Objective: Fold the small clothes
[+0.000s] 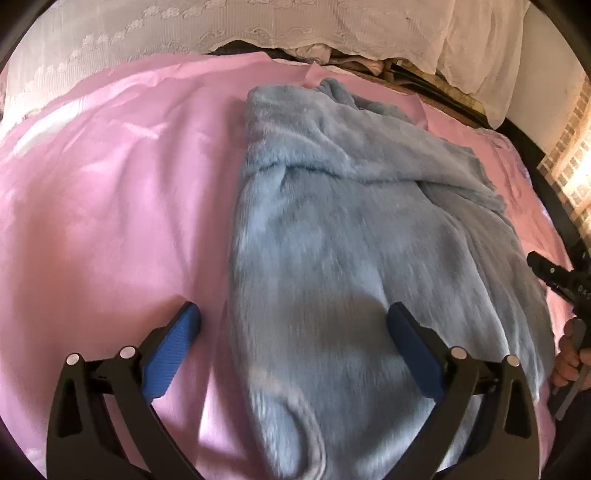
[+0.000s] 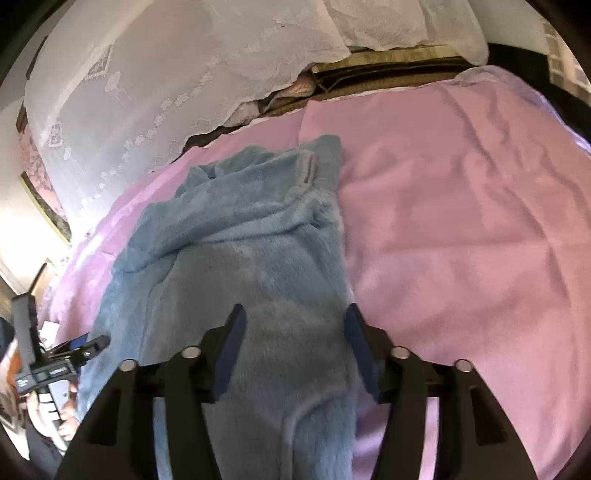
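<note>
On pink sheet (image 1: 110, 206), blue fleece garment (image 1: 332, 240) lay lengthwise for folding; left hand-held gripper (image 1: 293, 319) and right hand-held gripper (image 2: 295, 321) both released, empty, straddling its near end.

Soft daylight fills both views, brightest on the lace curtain (image 1: 184, 33). The pink sheet (image 1: 110, 184) shines faintly. The blue fleece (image 1: 332, 240) smears with motion blur; the fisheye bends dark edges.

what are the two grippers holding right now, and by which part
Nothing. The left gripper and right gripper both hang open above the blue fleece garment, pads clear of it.
</note>
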Demonstrator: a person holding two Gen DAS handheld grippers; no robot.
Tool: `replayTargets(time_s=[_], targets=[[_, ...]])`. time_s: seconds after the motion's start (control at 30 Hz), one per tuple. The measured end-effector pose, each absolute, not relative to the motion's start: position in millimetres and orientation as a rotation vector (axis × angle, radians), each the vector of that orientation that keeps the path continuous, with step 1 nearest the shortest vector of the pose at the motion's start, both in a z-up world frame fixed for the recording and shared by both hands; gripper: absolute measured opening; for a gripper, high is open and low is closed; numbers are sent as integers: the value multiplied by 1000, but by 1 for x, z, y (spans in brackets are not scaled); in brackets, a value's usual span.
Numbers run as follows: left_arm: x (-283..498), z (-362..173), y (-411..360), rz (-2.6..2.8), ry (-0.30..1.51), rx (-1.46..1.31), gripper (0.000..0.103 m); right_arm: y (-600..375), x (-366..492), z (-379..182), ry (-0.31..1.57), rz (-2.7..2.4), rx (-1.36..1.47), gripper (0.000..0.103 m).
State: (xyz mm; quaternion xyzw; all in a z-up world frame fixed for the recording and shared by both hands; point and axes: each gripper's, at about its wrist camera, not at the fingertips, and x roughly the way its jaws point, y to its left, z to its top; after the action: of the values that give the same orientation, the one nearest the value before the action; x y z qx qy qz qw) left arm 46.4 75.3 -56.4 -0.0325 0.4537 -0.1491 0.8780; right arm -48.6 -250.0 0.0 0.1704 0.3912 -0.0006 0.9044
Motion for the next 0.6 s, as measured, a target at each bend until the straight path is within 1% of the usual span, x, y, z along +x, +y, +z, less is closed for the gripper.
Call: replayTargets(time_s=[0.1,0.27,0.37,0.47,0.6], targets=[[29,-57,87,-344,943,-115,98,-259,-64,-5,816,3,401,59],[-2,-58,91,-397,932,-117,98,-270,-96,-15,812,46,479,60],[-21,-57,96,-468,926,-154,98,-272,-118,-18,799,97,513,63],[-32,-56,103,-547,922,-216,98,-273,-135,-19,794,165,537,75],[-30,-58,112,-601,930,-305,98,-269,-149,-18,776,291,548,97]])
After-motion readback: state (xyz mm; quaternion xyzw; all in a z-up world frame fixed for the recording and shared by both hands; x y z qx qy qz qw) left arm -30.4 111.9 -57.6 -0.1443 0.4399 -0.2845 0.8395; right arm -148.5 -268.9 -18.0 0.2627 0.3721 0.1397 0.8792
